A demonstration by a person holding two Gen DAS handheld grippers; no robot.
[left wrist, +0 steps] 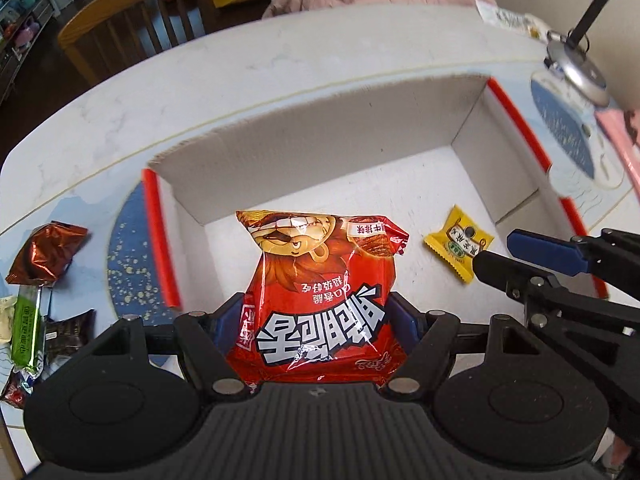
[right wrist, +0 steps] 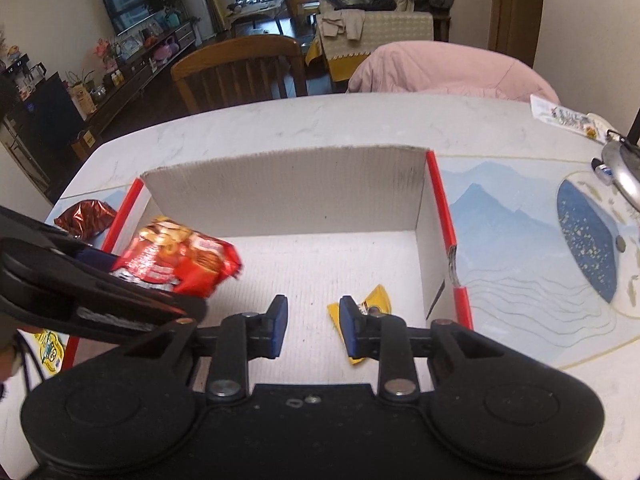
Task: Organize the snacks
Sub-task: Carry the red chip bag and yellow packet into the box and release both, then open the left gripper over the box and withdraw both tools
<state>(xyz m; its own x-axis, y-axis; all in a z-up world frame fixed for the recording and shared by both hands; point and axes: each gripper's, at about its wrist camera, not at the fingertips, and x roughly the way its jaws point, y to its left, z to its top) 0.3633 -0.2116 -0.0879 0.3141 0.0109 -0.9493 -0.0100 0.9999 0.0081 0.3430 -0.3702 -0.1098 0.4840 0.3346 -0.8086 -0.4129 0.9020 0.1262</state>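
While the left gripper (left wrist: 316, 332) pinches a red snack bag (left wrist: 320, 292) between its blue pads, the bag hangs over the floor of a white cardboard box (left wrist: 320, 160) with red-edged sides. Large white Chinese characters run across the bag, upside down from this camera, above a cartoon lion face. The right gripper (right wrist: 313, 322) shows a gap between its fingers with nothing gripped; a yellow candy packet (left wrist: 460, 244) lies on the box floor beneath it, label too small to read. A brown foil wrapper (left wrist: 46, 252) and green bar (left wrist: 28, 328) lie outside, on the table (left wrist: 120, 120).
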